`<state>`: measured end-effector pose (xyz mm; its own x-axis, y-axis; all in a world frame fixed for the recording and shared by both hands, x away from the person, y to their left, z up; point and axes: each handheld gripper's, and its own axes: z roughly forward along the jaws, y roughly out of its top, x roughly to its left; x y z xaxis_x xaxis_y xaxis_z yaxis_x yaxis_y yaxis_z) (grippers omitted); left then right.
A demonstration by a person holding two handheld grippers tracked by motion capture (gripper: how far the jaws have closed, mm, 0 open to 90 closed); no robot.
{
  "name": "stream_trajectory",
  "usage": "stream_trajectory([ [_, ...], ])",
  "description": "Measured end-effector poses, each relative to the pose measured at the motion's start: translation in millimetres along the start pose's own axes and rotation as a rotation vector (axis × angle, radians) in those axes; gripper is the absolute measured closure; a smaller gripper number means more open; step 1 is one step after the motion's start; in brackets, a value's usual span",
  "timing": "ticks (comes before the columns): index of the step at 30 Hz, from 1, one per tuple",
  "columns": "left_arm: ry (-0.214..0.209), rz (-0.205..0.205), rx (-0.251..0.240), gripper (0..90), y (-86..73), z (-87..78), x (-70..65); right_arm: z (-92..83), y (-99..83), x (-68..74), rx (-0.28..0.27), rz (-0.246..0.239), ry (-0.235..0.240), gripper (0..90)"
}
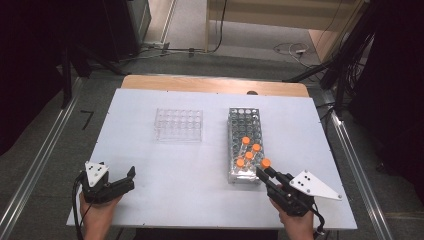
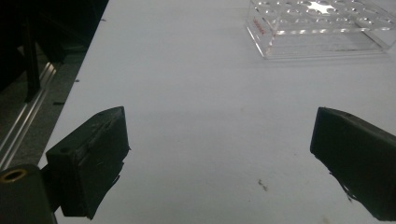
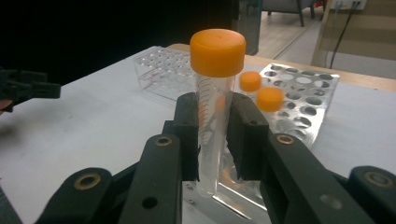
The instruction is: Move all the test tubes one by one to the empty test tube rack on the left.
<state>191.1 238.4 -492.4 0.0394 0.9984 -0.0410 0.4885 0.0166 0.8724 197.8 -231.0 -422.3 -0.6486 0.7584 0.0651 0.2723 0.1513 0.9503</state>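
The right tool (image 3: 212,140) is clamped on a clear tube (image 3: 212,126) with an orange cap (image 3: 217,51). Its two black jaws press the tube's sides, just under the cap. In the high view the tube (image 1: 266,165) sits at the near right corner of the metal rack (image 1: 243,125), right beside it. I cannot tell if its tip is out of the hole yet.

The left tool (image 1: 117,182) rests wide apart with nothing in it, low on the left side of the white desk (image 1: 150,200).

To do this step well, I think the right tool should go straight up until the tube's tip is clear of the rack. It should keep the tube standing tall and not bump the other orange-capped tubes (image 1: 249,150) close by. The squeeze should stay firm, because the tube looks smooth and could slip.

The clear tray (image 2: 322,28) with round holes waits farther back on the desk, well apart from the left tool. It has small red writing on one end, too tiny to read. The tube has thin lines down its side, with no words I can make out.
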Motion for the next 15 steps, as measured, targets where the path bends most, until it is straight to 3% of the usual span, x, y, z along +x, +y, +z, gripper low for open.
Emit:
stream_trajectory([
  [6,-0.027,0.022,-0.023,6.1,9.7,-2.7,-8.2,13.6,-1.6,16.3,0.025,-0.032,0.049,72.3],
  [15,-0.092,0.022,-0.036,6.8,23.6,1.1,-16.8,38.7,0.0,38.0,0.054,-0.061,0.102,72.3],
])
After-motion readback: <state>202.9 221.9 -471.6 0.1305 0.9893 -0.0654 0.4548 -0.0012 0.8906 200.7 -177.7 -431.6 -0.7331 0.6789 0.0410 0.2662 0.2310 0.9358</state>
